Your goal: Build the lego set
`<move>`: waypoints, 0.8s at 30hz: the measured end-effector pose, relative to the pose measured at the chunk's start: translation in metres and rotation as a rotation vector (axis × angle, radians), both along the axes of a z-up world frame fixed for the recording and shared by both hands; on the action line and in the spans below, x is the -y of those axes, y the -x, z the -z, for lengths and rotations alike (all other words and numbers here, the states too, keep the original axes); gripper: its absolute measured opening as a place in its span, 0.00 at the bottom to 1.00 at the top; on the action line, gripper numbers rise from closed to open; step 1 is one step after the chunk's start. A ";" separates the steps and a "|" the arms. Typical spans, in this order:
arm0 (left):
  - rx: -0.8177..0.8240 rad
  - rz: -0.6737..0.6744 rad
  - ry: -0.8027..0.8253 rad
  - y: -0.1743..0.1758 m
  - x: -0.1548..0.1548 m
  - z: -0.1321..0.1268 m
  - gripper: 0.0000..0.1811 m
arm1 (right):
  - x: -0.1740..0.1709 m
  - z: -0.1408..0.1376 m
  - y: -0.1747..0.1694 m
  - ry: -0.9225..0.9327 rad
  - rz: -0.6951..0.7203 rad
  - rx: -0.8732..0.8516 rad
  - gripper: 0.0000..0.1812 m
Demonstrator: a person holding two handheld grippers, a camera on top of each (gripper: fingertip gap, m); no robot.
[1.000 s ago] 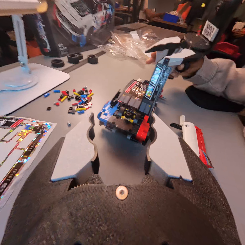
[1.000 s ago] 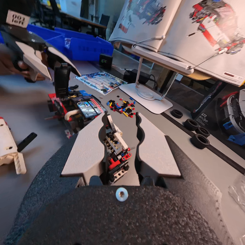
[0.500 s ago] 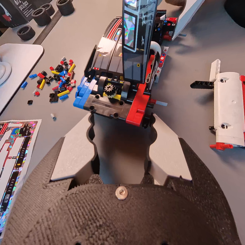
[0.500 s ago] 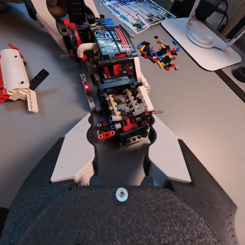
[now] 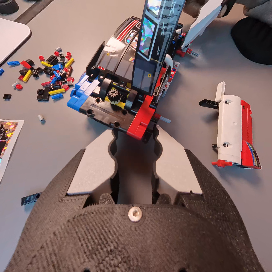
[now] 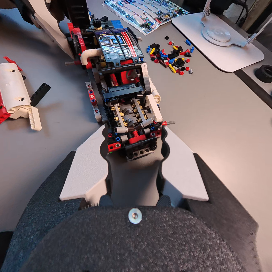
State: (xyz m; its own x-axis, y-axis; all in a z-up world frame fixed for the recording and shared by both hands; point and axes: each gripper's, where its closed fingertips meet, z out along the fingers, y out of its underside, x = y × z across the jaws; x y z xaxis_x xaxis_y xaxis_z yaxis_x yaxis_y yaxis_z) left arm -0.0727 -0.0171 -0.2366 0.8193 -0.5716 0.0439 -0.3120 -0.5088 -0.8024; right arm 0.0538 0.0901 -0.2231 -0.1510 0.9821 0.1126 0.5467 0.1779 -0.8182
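My left gripper (image 5: 134,131) was open, its tips right at the front end of the lego car (image 5: 120,82). My right gripper (image 6: 134,129) was open too, with the car's back end between its fingers. The car sat on the grey table (image 6: 213,132). Its black hood (image 5: 156,44) stood straight up. A pile of small pieces (image 5: 44,76) lay beside it, and a white and red part (image 5: 234,129) lay on the other side.

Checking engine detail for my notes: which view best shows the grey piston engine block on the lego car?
The right wrist view: the grey piston engine block with tan pins lies open just ahead of the fingers. The left wrist view hides it behind the raised black panel.
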 end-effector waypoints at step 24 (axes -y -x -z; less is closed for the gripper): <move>-0.147 0.089 -0.142 0.004 0.017 -0.018 0.52 | 0.014 -0.004 0.034 0.025 -0.456 0.475 0.42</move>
State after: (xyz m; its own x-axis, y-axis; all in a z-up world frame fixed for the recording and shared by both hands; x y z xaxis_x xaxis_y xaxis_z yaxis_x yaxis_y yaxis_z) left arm -0.0771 -0.0344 -0.2185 0.7568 -0.6342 -0.1582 -0.4697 -0.3594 -0.8064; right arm 0.0198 0.0761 -0.2194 -0.5803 0.8093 -0.0908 0.7235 0.4611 -0.5137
